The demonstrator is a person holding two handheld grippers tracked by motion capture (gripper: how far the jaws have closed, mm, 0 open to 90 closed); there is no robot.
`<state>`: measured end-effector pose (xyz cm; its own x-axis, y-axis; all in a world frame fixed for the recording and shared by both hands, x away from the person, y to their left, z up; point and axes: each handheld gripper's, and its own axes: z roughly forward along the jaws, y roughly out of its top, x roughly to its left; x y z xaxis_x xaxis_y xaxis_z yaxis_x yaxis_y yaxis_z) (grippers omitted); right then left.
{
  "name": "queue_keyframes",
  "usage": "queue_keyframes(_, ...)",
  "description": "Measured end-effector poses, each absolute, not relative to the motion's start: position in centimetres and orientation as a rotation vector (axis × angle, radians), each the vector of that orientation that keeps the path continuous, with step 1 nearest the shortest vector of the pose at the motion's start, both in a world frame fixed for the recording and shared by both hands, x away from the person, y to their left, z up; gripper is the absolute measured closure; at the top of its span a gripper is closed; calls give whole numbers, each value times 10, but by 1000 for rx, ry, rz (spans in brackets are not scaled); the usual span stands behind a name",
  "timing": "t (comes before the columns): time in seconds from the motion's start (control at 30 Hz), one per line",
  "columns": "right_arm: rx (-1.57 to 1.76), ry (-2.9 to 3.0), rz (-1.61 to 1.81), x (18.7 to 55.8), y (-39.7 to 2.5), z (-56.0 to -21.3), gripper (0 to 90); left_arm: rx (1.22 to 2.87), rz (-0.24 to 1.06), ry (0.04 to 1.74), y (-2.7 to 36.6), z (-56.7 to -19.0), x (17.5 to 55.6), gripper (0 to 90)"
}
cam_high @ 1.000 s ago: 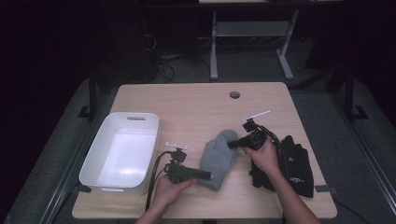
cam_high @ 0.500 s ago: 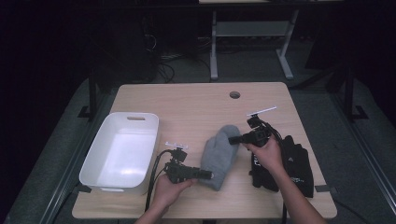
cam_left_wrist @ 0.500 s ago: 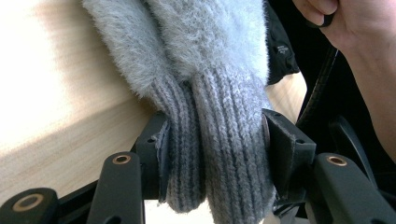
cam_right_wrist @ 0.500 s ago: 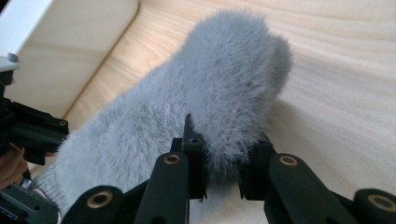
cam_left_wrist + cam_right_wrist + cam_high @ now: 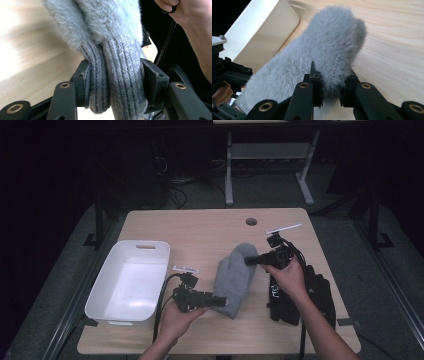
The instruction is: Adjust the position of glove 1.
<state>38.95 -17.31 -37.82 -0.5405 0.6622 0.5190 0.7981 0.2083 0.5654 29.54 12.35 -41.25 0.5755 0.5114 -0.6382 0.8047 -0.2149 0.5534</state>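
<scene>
- Grey fuzzy mitten stretched lengthwise over the wooden table, between the white bin and the black gloves; cuff toward the person, rounded tip away.
- Ribbed cuff bunched into folds and squeezed between the jaws of the left gripper — closed on knit, probably because the ribbing gives a firmer hold than the fur.
- Fuzzy side of the mitten, likely the thumb lobe, pinched by the right gripper, jaws closed on pile; two holds at opposite ends keep the mitten spread rather than drooping.
- Whether lifted or resting on the wood: cannot tell from the high view; shadow close beneath, so low at most.
- Bin just left of the left hand, open and unfilled, well placed as a likely drop spot.
- Black gloves lying flat under the right forearm, at the table's right edge, apart from the mitten and untouched.
</scene>
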Motion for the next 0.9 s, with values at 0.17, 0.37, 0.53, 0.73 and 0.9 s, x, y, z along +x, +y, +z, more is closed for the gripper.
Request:
queue_keyframes(0.17,-1398,-2318,-1260,390,-170,-364,757,1883,-375,1049,129,-398,295,475)
queue_keyframes(0.37,-1384,-2310,-1284,391,-163,-351,756,1882,-341,1038,136,-385,294,474)
queue_keyframes(0.53,-1364,-2313,-1287,393,-154,-342,756,1885,-331,1028,146,-377,294,474)
queue_keyframes(0.73,-1340,-2309,-1294,397,-147,-331,756,1873,-309,1023,156,-368,294,474)
queue_keyframes(0.9,-1323,-2301,-1304,401,-138,-323,755,1870,-298,1020,166,-361,295,473)
